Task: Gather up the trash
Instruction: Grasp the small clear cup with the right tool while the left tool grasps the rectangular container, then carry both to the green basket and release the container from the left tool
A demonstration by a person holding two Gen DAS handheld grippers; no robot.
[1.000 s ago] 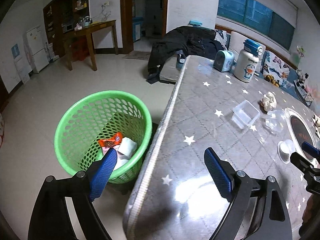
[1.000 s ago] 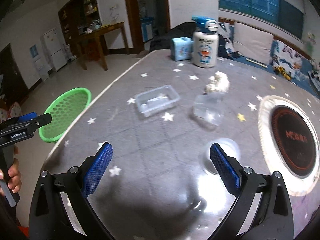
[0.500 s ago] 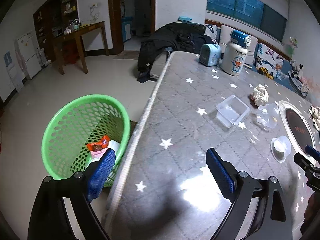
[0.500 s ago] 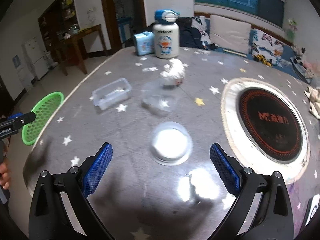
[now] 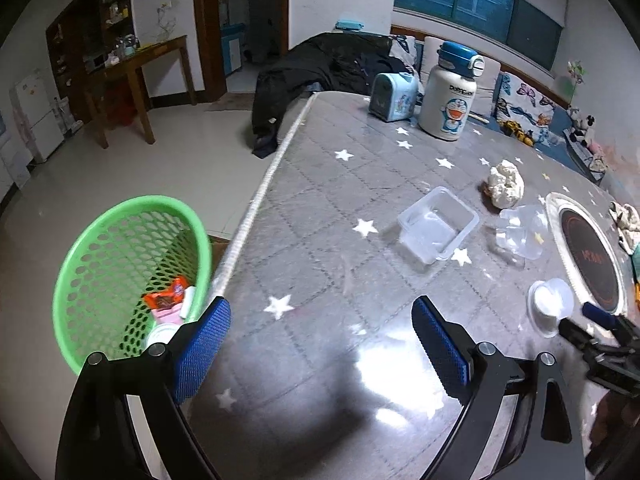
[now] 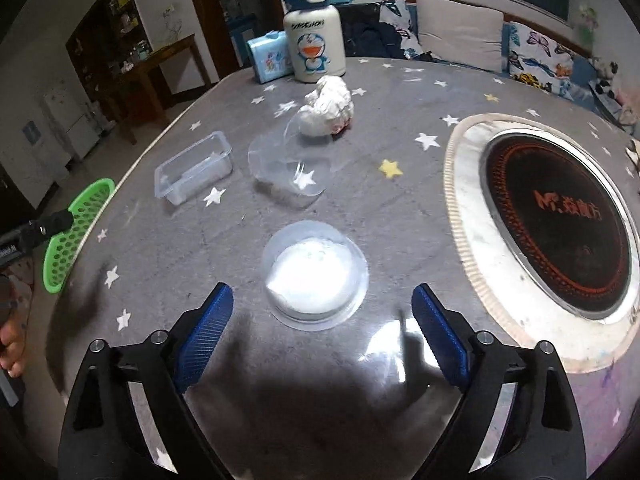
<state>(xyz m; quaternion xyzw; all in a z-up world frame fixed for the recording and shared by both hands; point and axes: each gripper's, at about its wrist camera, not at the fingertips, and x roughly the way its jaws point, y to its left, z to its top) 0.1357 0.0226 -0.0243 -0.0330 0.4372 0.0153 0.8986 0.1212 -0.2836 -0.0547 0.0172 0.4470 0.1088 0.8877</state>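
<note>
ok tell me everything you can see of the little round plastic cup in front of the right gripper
The round plastic cup is small, shallow and clear, with a wide thin rim and something white inside. It stands upright on the grey star-patterned table cover, beside the round built-in cooktop. It sits just ahead of the right gripper, whose jaws are open and have just been closing a little; nothing touches the cup but the cover.

Star-patterned grey table (image 6: 400, 92) with round cup (image 6: 315, 276), clear tray (image 6: 195, 168), crumpled tissue (image 6: 330, 106) left of inset burner (image 6: 556, 224)
</note>
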